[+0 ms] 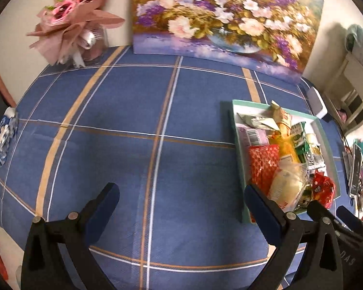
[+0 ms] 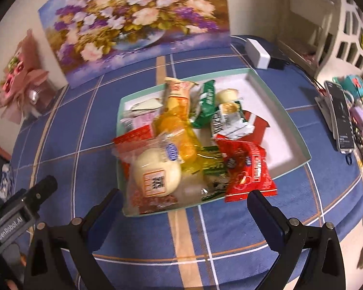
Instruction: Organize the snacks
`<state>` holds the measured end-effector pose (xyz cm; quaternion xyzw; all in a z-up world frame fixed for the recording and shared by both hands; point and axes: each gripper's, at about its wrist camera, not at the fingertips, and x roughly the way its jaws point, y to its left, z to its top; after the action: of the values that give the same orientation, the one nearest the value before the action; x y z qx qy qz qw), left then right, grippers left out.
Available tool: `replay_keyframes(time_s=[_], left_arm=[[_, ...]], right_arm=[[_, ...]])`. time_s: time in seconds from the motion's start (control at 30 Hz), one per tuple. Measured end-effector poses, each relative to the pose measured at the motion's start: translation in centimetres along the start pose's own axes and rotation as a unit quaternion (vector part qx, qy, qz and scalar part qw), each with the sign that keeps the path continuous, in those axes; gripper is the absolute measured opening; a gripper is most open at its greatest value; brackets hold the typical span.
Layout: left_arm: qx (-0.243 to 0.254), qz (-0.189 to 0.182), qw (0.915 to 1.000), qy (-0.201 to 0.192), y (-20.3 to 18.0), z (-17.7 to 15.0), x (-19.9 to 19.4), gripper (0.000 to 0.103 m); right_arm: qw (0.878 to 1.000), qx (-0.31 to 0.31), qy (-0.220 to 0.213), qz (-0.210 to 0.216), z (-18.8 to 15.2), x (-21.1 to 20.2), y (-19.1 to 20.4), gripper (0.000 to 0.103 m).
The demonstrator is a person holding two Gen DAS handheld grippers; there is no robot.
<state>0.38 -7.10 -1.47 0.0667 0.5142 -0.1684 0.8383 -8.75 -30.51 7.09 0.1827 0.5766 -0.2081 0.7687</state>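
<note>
Snack packets (image 2: pixel 181 145) heaped in teal tray (image 2: pixel 288 111) on blue plaid cloth (image 1: pixel 133 145), left gripper (image 1: pixel 181 195) beside tray, jaws wide, empty, right gripper (image 2: pixel 184 203) above tray's near edge, jaws wide, empty

Both handheld tools are built alike. The left gripper (image 1: pixel 181 198) has matte black angular arms, each with a triangular cut-out, round silver pivot pins at the joints, and fingers (image 1: pixel 107 199) faced with dark blue pads. The right gripper (image 2: pixel 185 204) has the same black arms, silver pins and blue-padded fingers (image 2: pixel 262 209). Beside it, a black-and-grey housing carries a label reading "GenRobot.AI".
</note>
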Motion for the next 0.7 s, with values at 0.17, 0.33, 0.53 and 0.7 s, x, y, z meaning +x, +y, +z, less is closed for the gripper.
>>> replay_keyframes(time_s=[0.17,0.33,0.53,0.7], left_arm=[[-0.016,0.004,0.9998,0.007,0.9,-0.2,0.0,0.103],[-0.013,0.028,0.9995,0.006,1.0,-0.4,-0.1,0.103],[-0.002,0.061,0.9979,0.022,0.9,-0.9,0.2,0.103],[0.011,0.073,0.9967,0.033,0.7,-1.4,0.6,0.103]], right_arm=[[1.000,-0.015,-0.003,-0.005,-0.1,-0.2,0.8,0.103],[1.000,-0.016,-0.005,-0.002,0.0,-0.3,0.9,0.103],[1.000,-0.015,-0.010,0.000,0.0,-0.5,0.9,0.103],[1.000,-0.016,-0.012,0.002,0.0,-0.6,1.0,0.103]])
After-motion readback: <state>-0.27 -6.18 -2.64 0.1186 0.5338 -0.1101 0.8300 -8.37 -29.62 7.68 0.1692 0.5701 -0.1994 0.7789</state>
